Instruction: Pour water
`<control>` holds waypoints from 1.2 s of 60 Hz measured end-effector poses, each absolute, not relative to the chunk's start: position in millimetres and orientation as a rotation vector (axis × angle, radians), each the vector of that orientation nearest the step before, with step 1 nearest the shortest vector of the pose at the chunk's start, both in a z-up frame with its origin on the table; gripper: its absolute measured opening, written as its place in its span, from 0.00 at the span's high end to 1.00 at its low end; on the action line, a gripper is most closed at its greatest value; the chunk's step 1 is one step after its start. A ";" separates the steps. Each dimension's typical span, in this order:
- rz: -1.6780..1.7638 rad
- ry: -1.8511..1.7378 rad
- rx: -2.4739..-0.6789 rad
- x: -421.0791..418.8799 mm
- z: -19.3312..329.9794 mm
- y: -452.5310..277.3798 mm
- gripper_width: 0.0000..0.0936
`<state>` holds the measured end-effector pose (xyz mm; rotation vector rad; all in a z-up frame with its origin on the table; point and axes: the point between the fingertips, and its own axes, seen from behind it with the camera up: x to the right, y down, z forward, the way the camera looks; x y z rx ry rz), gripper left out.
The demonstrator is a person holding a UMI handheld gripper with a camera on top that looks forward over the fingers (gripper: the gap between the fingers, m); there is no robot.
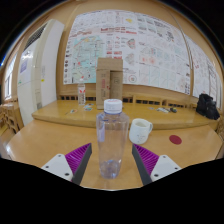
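Observation:
A clear plastic water bottle [112, 140] with a white cap stands upright on the wooden table [45, 145]. It stands between my gripper's [112, 162] two fingers, whose magenta pads show at either side of its lower half. A narrow gap shows at each side of the bottle, so the gripper is open around it. A white cup [140, 130] stands on the table just beyond the bottle, a little to the right.
A tall cardboard box [109, 78] stands on a raised wooden ledge beyond the bottle, with a small clear bottle [82, 95] to its left. A red disc [176, 140] lies on the table at right. A black bag [207, 105] sits far right. Posters cover the wall.

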<state>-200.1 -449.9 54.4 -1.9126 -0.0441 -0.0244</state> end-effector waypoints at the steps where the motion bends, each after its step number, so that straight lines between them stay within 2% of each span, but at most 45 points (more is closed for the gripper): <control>1: -0.025 -0.041 -1.908 -200.7 53.1 -444.9 0.12; 7: -0.015 -0.037 -1.893 -204.5 41.4 -417.2 0.21; 11: -0.026 -0.043 -1.884 -204.8 37.5 -408.0 0.42; 12: -0.029 -0.042 -1.871 -204.4 39.3 -406.7 0.45; 16: -0.014 -0.037 -1.850 -205.9 41.2 -404.2 0.49; 25: -0.028 -0.054 -1.831 -201.7 41.3 -401.5 0.69; 30: 0.006 -0.084 -1.825 -208.2 48.1 -400.7 0.69; 36: 0.089 -0.107 -1.795 -222.7 74.7 -399.8 0.69; 45: 0.421 0.010 -1.702 -252.5 152.1 -382.5 0.69; 55: 0.998 0.302 -1.524 -262.7 245.0 -347.7 0.69; 60: 1.347 0.486 -1.382 -247.8 271.5 -326.8 0.69; 65: 1.640 0.703 -1.211 -231.2 287.7 -313.3 0.69; 72: 1.928 0.985 -0.955 -189.5 265.3 -275.8 0.69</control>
